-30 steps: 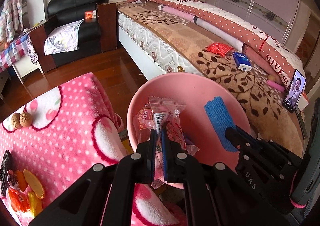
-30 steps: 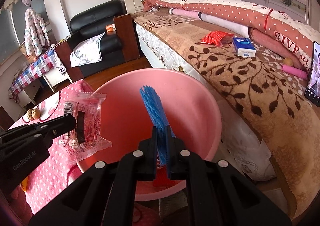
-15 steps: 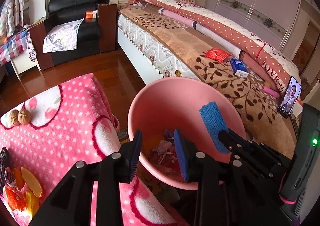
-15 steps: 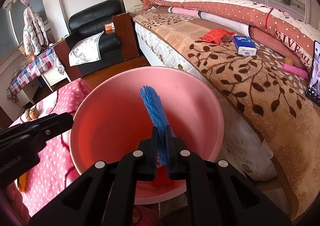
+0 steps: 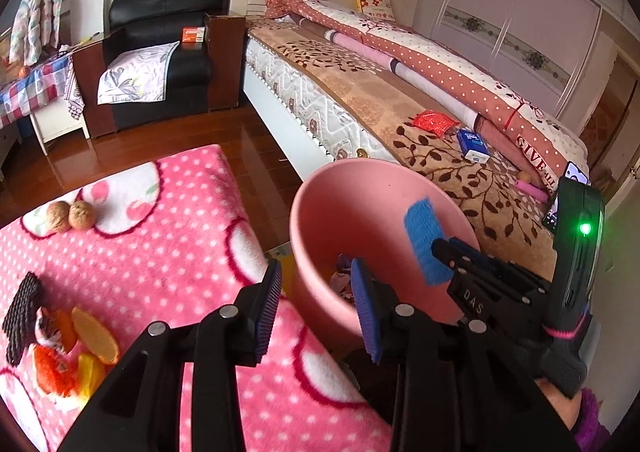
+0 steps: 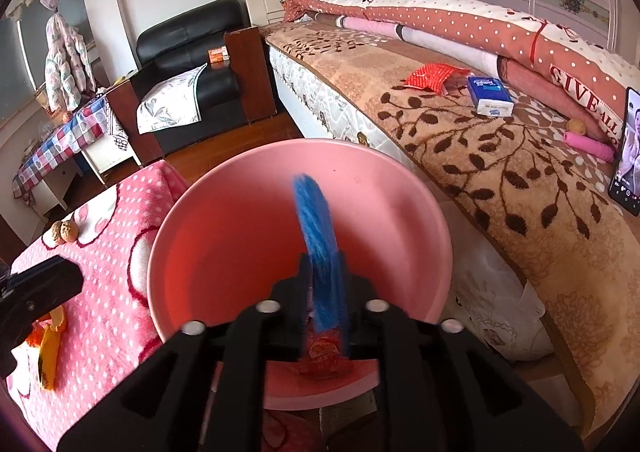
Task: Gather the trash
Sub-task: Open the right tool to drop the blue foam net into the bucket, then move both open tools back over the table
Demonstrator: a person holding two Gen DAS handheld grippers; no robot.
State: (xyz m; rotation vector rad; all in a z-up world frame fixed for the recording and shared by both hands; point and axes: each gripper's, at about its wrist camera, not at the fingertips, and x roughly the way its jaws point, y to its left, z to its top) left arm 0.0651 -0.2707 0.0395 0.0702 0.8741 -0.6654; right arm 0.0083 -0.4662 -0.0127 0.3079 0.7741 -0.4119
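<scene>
Blue foam net [image 6: 316, 236]: light, soft; right hand-held gripper [image 6: 325, 284] opening around its end over pink bin [image 6: 404, 188]. Left hand-held gripper [image 5: 316, 288] opening, empty.

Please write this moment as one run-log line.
left tongs: opening, empty | right tongs: opening, blue net between | pink bin: below
</scene>
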